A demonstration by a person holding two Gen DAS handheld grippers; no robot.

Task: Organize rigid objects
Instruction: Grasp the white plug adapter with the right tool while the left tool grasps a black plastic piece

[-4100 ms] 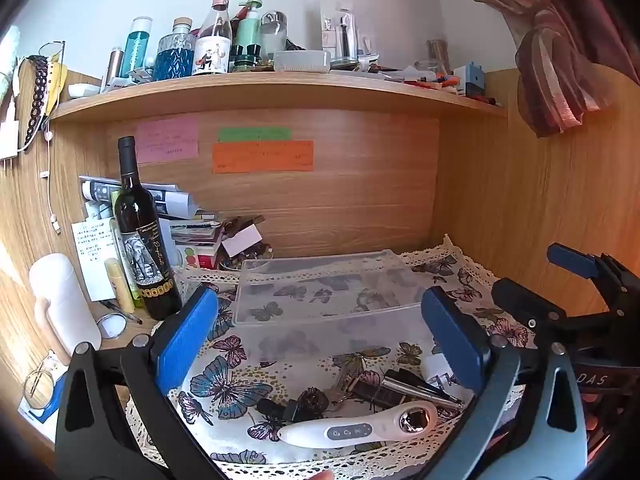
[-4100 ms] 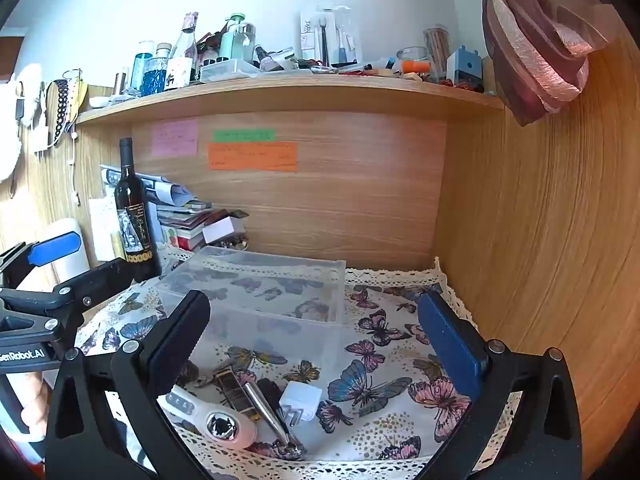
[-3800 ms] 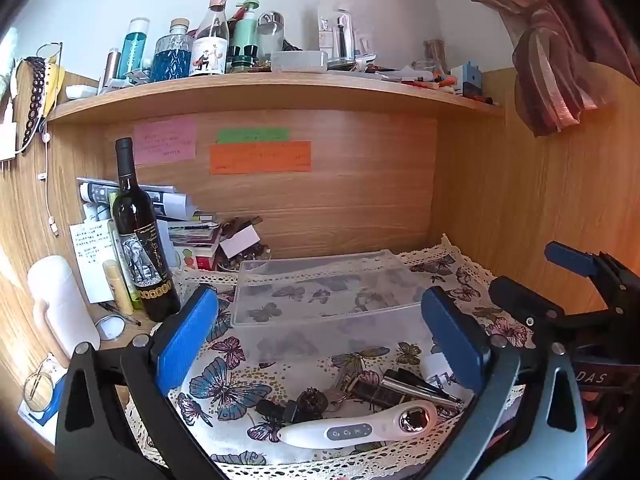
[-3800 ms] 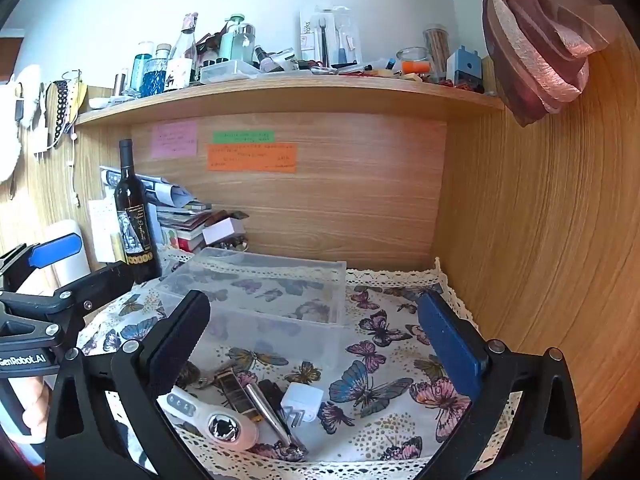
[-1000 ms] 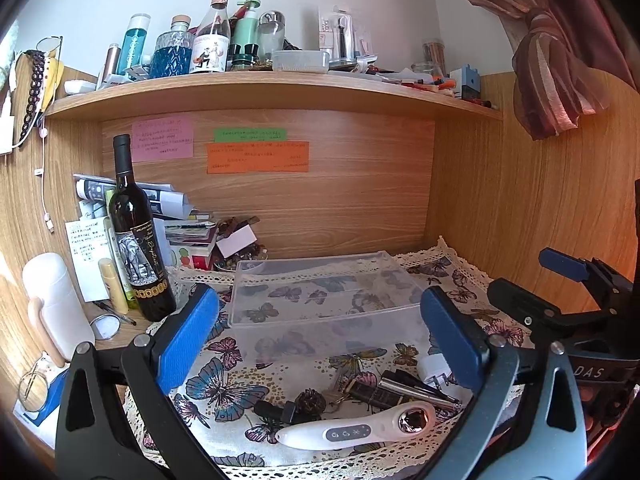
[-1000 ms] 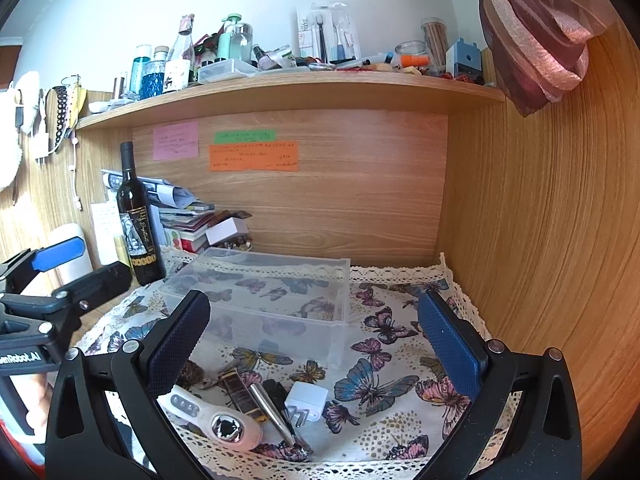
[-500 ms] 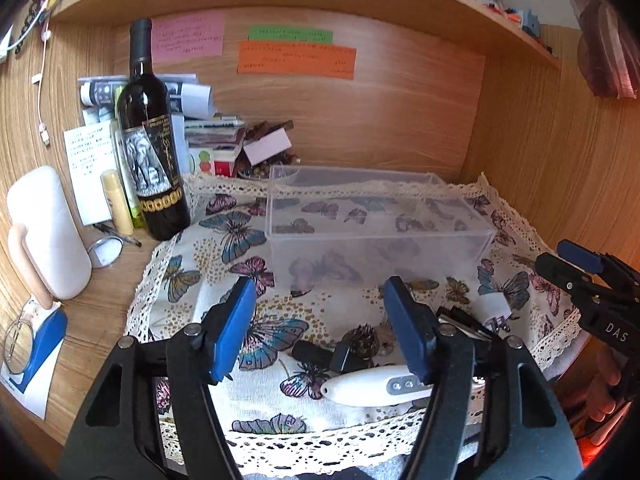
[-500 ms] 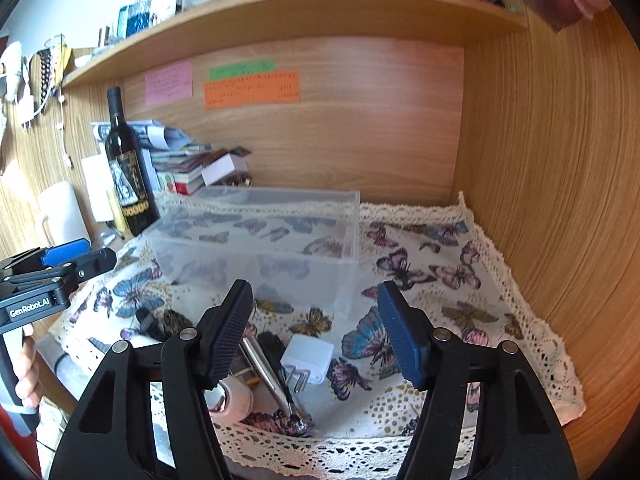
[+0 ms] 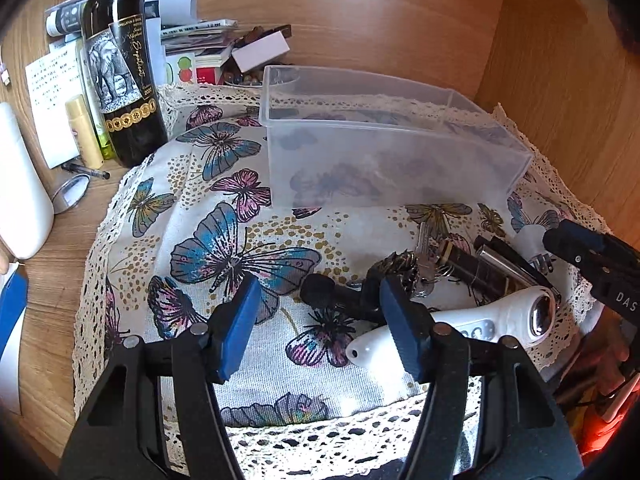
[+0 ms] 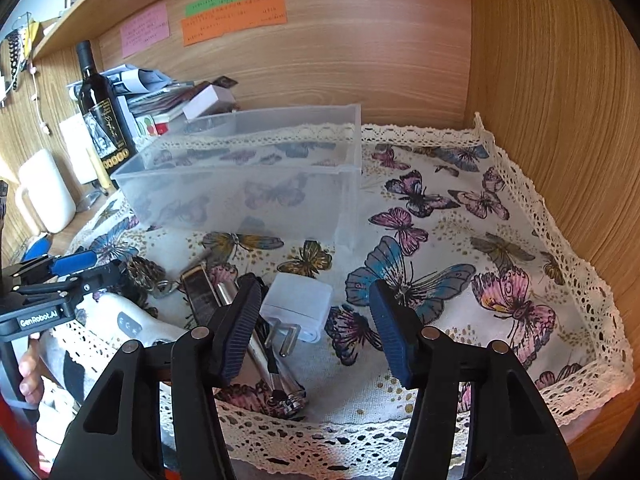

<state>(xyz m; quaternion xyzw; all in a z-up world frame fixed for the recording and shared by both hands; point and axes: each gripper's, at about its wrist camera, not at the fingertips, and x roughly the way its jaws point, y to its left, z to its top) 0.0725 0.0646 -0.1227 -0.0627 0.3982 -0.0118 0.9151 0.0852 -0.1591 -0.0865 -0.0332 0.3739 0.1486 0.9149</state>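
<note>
A clear plastic bin stands empty on the butterfly cloth. In front of it lies a pile of small things: a white handheld device, a black cylindrical piece, keys, a dark lighter, a metal tube and a white plug adapter. My left gripper is open just above the black piece. My right gripper is open, low over the white adapter.
A wine bottle, papers and boxes stand at the back left. A white jug is at the far left. Wooden walls close the back and right. The lace cloth edge hangs at the front.
Both grippers have tipped down and moved closer to the pile of objects on the cloth. Their jaws have narrowed but stay open.
</note>
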